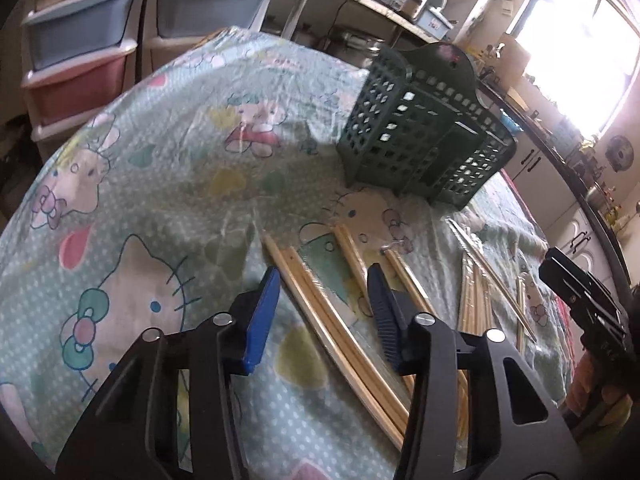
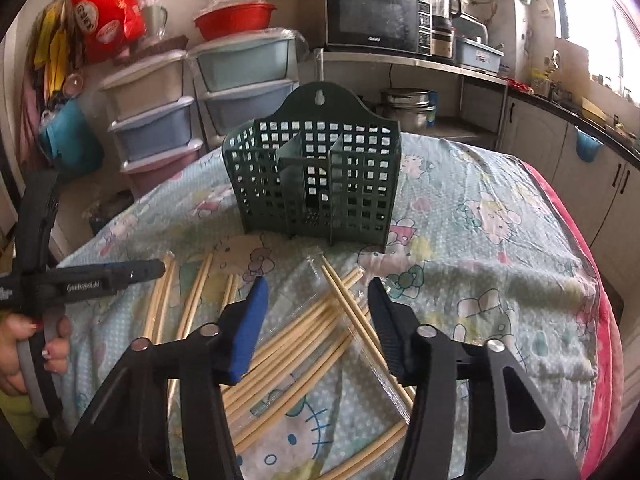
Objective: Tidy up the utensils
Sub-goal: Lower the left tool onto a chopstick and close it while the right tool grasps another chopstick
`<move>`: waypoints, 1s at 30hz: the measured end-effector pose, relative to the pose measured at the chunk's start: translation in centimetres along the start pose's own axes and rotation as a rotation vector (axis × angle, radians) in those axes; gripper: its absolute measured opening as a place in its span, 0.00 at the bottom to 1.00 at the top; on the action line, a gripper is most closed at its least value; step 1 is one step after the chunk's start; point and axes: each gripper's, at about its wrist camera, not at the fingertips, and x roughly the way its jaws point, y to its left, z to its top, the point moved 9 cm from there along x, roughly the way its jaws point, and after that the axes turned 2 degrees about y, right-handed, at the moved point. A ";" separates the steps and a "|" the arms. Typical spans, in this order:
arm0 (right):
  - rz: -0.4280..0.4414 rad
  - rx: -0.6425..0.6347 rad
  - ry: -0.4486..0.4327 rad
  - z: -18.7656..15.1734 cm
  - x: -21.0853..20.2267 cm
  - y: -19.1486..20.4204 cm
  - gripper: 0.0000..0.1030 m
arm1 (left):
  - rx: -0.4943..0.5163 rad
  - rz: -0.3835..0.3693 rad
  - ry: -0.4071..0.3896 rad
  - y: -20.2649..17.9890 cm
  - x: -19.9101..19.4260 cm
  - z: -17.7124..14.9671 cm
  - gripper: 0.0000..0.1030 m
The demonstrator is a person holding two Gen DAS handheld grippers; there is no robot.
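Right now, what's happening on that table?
A person holds a gripper in each hand over wooden chopsticks scattered on a cartoon-print tablecloth. The left gripper and right gripper each straddle chopsticks with jaws partly open, nothing visibly pinched yet. The green slotted utensil holder stands behind them, apparently empty.

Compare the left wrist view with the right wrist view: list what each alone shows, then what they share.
Left wrist only: the right gripper at the right edge, and a bright window behind it.

Right wrist only: a black microwave, a red bag, a red basin, and the hand gripping the left gripper.

Both: the green slotted utensil holder, empty so far, bamboo chopsticks loose on the cartoon-cat tablecloth, stacked plastic drawers, and blue-padded fingers standing apart above the chopsticks.
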 end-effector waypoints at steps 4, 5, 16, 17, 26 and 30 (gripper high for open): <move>0.002 -0.031 0.027 -0.1 0.9 -0.2 0.37 | -0.045 0.013 0.029 1.1 0.9 0.5 0.29; 0.000 -0.035 0.033 -0.1 1.1 -0.3 0.36 | -0.054 0.013 0.033 1.4 1.1 0.6 0.26; -0.007 -0.033 0.140 -1.3 4.2 -2.2 0.30 | -0.139 -0.010 0.058 3.4 2.9 2.3 0.14; -0.007 -0.035 0.156 -1.4 4.5 -2.3 0.30 | -0.149 -0.015 0.061 3.6 3.1 2.3 0.12; -0.037 -0.147 0.242 -1.9 7.1 -1.6 0.28 | -0.163 -0.053 0.053 3.8 3.1 2.9 0.05; -0.050 -0.175 0.286 -2.1 8.3 -1.7 0.26 | -0.134 -0.052 0.022 3.3 2.1 4.0 0.05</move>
